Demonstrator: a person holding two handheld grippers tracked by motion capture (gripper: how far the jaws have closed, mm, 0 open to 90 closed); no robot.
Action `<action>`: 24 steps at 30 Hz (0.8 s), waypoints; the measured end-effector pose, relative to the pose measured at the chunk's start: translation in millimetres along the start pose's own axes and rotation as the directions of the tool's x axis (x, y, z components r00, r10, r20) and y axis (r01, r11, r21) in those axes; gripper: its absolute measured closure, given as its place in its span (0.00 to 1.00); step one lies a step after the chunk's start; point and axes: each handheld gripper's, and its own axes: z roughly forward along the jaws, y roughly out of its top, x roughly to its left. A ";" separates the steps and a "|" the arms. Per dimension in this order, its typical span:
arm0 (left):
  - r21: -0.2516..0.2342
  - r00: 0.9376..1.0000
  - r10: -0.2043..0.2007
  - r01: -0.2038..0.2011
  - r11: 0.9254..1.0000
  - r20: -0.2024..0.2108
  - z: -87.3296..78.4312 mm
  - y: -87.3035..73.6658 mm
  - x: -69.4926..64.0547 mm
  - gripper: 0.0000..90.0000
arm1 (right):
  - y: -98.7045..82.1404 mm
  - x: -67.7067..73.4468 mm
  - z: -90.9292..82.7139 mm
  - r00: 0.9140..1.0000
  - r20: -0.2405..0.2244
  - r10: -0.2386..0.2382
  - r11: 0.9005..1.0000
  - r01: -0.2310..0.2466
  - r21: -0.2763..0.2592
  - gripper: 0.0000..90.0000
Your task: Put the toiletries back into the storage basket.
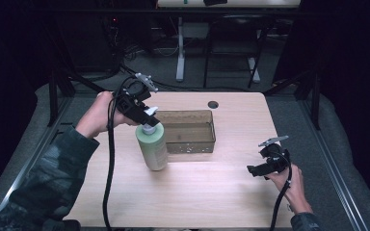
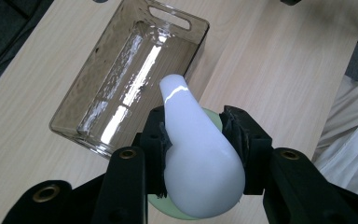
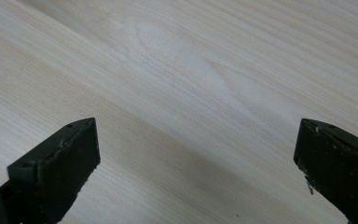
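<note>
A pale green pump bottle (image 1: 153, 147) stands upright on the wooden table (image 1: 202, 192), just left of a clear smoky bin (image 1: 192, 131). Its white pump head (image 2: 196, 158) sits between the pads of my left gripper (image 2: 193, 140), which is shut on it from above; the same grip shows in the high view, left gripper (image 1: 149, 120). The bin (image 2: 130, 70) lies empty beyond the bottle. My right gripper (image 1: 256, 169) rests low near the table's right edge, and its jaws stand wide apart over bare wood, right gripper (image 3: 196, 154).
A round cable hole (image 1: 213, 104) sits at the table's far edge behind the bin. Cables trail from both grippers toward the near edge. Dark floor, table legs and wiring lie beyond the far side.
</note>
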 end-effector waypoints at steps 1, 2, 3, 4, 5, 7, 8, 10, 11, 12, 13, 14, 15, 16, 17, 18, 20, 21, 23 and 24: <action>0.001 1.000 0.004 -0.004 1.000 -0.002 -0.7 0.8 0.2 0.69 | 0.0 -0.3 0.1 1.000 -0.001 0.000 1.000 0.000 0.000 0.00; 0.000 1.000 0.003 -0.003 1.000 -0.001 -1.2 1.5 0.1 0.69 | -0.1 -0.5 0.2 1.000 -0.001 0.001 1.000 -0.001 0.000 0.00; -0.001 1.000 0.007 -0.007 1.000 -0.002 -1.5 2.3 0.0 0.69 | -0.1 -0.5 0.3 1.000 -0.003 0.002 1.000 -0.002 0.000 0.00; -0.002 1.000 0.007 -0.007 1.000 -0.003 -2.0 2.8 -0.2 0.69 | -0.1 -0.7 0.4 1.000 0.000 0.000 1.000 0.000 0.001 0.00; -0.002 1.000 0.008 -0.008 1.000 -0.003 -2.1 3.4 -0.5 0.69 | -0.1 -0.5 0.3 1.000 -0.002 0.001 1.000 -0.001 0.001 0.00; 0.002 1.000 0.011 -0.011 1.000 -0.004 -2.8 4.5 -0.8 0.69 | -0.2 -0.3 -0.1 1.000 0.003 0.001 1.000 -0.001 0.002 0.00; 0.003 1.000 0.012 -0.012 1.000 -0.004 -3.4 5.0 -1.0 0.69 | -0.2 -0.3 -0.2 1.000 0.004 0.000 1.000 0.000 0.003 0.00; 0.001 1.000 0.014 -0.014 1.000 -0.005 -4.3 5.9 -1.6 0.69 | -0.3 -0.5 -0.1 1.000 0.003 0.001 1.000 -0.001 0.002 0.00; 0.001 1.000 0.014 -0.014 1.000 -0.005 -5.0 6.3 -1.7 0.69 | -0.2 -0.3 -0.1 1.000 0.001 0.001 1.000 -0.001 0.002 0.00; 0.001 1.000 0.015 -0.015 1.000 -0.005 -5.7 6.8 -1.8 0.69 | -0.2 -0.3 -0.1 1.000 0.002 0.001 1.000 -0.001 0.002 0.00; 0.001 1.000 0.017 -0.017 1.000 -0.006 -6.7 7.3 -1.8 0.69 | -0.1 -0.4 0.0 1.000 0.002 -0.001 1.000 0.001 0.002 0.00; 0.001 1.000 0.017 -0.017 1.000 -0.007 -7.4 7.8 -1.8 0.69 | 0.0 -0.5 0.0 1.000 0.004 -0.003 1.000 0.003 0.003 0.00; 0.001 1.000 0.018 -0.018 1.000 -0.007 -8.2 8.2 -1.7 0.69 | 0.0 -0.5 0.2 1.000 0.004 -0.005 1.000 0.005 0.002 0.00; 0.002 1.000 0.019 -0.018 1.000 -0.007 -9.0 8.8 -1.6 0.69 | 0.0 -0.3 0.1 1.000 0.005 -0.004 1.000 0.004 0.004 0.00; 0.003 1.000 0.020 -0.020 1.000 -0.009 -9.7 9.3 -1.7 0.69 | 0.0 -0.3 0.0 1.000 0.003 -0.004 1.000 0.004 0.003 0.00; 0.001 1.000 0.018 -0.018 1.000 -0.009 -10.2 9.8 -1.9 0.69 | -0.1 -0.6 0.0 1.000 0.005 -0.006 1.000 0.006 0.002 0.00; 0.002 1.000 0.022 -0.022 1.000 -0.013 -12.0 10.8 -2.0 0.69 | -0.1 -0.6 -0.2 1.000 0.006 -0.002 1.000 0.002 0.003 0.00; 0.001 1.000 0.024 -0.024 1.000 -0.016 -12.9 11.3 -2.1 0.70 | -0.2 -0.6 -0.2 1.000 0.005 -0.002 1.000 0.002 0.003 0.00; -0.002 1.000 0.025 -0.025 1.000 -0.018 -15.0 12.3 -2.2 0.69 | -0.1 -0.5 -0.1 1.000 0.003 -0.002 1.000 0.002 0.002 0.00; -0.005 1.000 0.024 -0.024 1.000 -0.019 -16.0 12.8 -2.3 0.69 | 0.0 -0.6 0.0 1.000 0.005 -0.005 1.000 0.005 0.002 0.00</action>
